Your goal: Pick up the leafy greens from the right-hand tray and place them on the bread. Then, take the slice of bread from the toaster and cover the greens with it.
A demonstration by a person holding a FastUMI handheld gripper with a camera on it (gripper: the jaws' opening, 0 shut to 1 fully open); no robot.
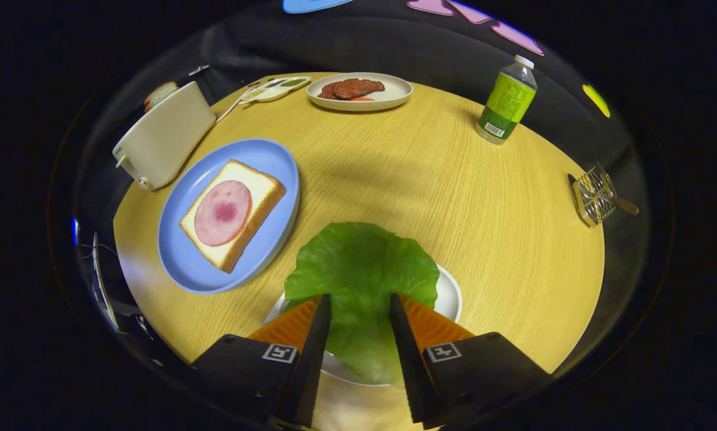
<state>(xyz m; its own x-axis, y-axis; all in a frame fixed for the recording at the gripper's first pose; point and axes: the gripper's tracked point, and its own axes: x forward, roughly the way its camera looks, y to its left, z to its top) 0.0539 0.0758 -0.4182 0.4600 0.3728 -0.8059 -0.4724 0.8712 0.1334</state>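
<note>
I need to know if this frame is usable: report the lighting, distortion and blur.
Gripper view: fisheye distortion bows the round wooden table and tilts the toaster and green bottle outward; lighting is even with soft shadows; the lettuce leaf between the open gripper fingers is sharp; the wire rack near the table's rim looks softer.

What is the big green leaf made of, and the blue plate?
The green leaf, lying between the open tool's fingers, looks like soft plastic or rubber: smooth, even colour, slight sheen, so probably a toy. The blue plate under the bread looks like matte plastic or glazed ceramic; I cannot tell which.
</note>
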